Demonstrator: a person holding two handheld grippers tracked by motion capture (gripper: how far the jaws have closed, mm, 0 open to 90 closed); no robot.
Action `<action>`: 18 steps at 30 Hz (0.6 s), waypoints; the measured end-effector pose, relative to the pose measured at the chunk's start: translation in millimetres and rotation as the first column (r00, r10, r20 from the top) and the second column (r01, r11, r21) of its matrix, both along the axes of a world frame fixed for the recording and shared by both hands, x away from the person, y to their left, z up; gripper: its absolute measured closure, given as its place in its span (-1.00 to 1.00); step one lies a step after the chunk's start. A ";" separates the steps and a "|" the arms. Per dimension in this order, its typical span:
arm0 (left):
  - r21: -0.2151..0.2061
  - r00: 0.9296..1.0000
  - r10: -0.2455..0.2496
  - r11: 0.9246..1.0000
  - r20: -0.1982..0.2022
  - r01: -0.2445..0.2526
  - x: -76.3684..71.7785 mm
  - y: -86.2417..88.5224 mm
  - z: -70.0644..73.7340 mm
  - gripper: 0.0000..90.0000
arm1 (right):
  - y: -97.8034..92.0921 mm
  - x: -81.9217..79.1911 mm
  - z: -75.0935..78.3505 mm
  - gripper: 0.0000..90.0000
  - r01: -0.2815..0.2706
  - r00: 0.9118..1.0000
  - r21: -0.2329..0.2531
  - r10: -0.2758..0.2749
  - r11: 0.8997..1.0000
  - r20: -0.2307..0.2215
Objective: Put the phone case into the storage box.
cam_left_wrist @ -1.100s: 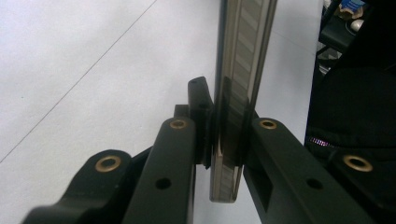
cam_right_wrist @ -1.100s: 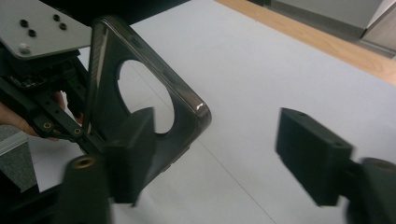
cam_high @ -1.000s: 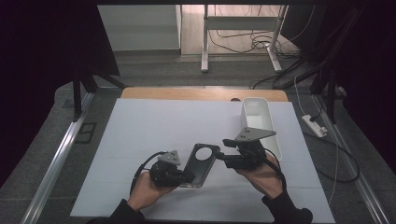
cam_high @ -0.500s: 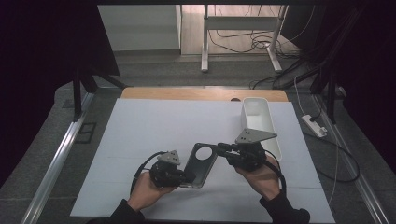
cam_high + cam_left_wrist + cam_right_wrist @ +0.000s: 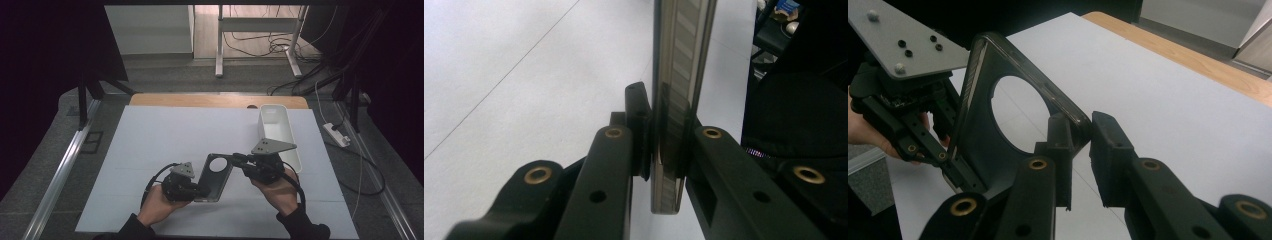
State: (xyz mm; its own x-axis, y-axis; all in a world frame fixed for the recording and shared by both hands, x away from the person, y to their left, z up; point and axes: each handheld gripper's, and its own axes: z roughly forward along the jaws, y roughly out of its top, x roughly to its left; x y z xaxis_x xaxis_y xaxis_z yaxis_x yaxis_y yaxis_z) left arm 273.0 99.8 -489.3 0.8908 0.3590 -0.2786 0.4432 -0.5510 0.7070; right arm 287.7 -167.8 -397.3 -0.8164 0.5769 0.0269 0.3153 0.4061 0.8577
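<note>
A dark phone case [image 5: 214, 184] with a large round cutout is held tilted above the white table sheet. My left gripper [image 5: 202, 191] is shut on its lower edge; in the left gripper view the case [image 5: 676, 75] stands edge-on, pinched by my left gripper [image 5: 666, 125]. My right gripper [image 5: 235, 159] is open at the case's upper corner. In the right gripper view that corner of the case [image 5: 978, 145] sits between the jaws of my right gripper [image 5: 1080, 127], with a gap to the right jaw. The left gripper [image 5: 928, 145] shows behind the case.
A white rectangular bin [image 5: 277, 132] stands at the back right of the white sheet [image 5: 165, 135]. A wooden table edge [image 5: 200, 100] runs along the far side. Cables and a power strip [image 5: 336, 135] lie on the floor to the right.
The right gripper has shifted slightly at the case's upper corner. The left gripper and the case have stayed in place.
</note>
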 end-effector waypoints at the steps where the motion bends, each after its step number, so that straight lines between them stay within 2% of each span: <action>1: -0.009 1.000 0.004 1.000 -0.003 -0.004 -0.7 -1.1 -0.2 0.85 | 0.1 -0.3 0.3 0.75 0.003 1.000 0.001 -0.003 1.000 0.004; 5: -0.019 1.000 0.002 1.000 0.000 -0.002 -1.5 -3.0 -0.4 0.83 | 0.0 -0.7 1.0 0.76 0.012 1.000 0.005 -0.012 1.000 0.006; 9: -0.024 1.000 0.005 1.000 0.005 -0.005 -1.0 -2.8 -1.3 0.71 | 1.0 -0.6 0.2 0.76 0.013 1.000 0.002 -0.013 1.000 -0.001; 10: -0.028 1.000 0.005 1.000 0.004 -0.005 -0.9 -2.8 -1.4 0.61 | 1.8 -0.8 -0.3 0.76 0.011 1.000 0.002 -0.011 1.000 -0.003; 12: -0.031 1.000 0.003 1.000 0.006 -0.003 -0.9 -3.1 -1.1 0.59 | 2.6 -1.0 -0.5 0.76 0.012 1.000 0.001 -0.012 1.000 -0.003; 16: -0.039 1.000 0.007 0.999 0.023 -0.006 -0.8 -2.3 0.3 0.32 | 3.4 -1.1 -0.5 0.76 0.011 1.000 -0.002 -0.011 1.000 -0.007; 18: -0.052 1.000 0.009 0.999 0.022 -0.007 -0.7 -1.6 1.0 0.10 | 3.4 -1.0 -0.5 0.76 0.013 1.000 -0.002 -0.013 1.000 -0.008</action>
State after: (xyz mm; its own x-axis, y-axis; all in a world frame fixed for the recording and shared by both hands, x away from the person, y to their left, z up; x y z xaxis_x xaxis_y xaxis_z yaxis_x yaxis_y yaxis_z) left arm 272.3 98.3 -488.3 0.8942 0.3518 -0.2769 0.4311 -0.5098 0.7445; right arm 286.7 -164.4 -397.8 -0.8088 0.5871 0.0326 0.3275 0.4037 0.8543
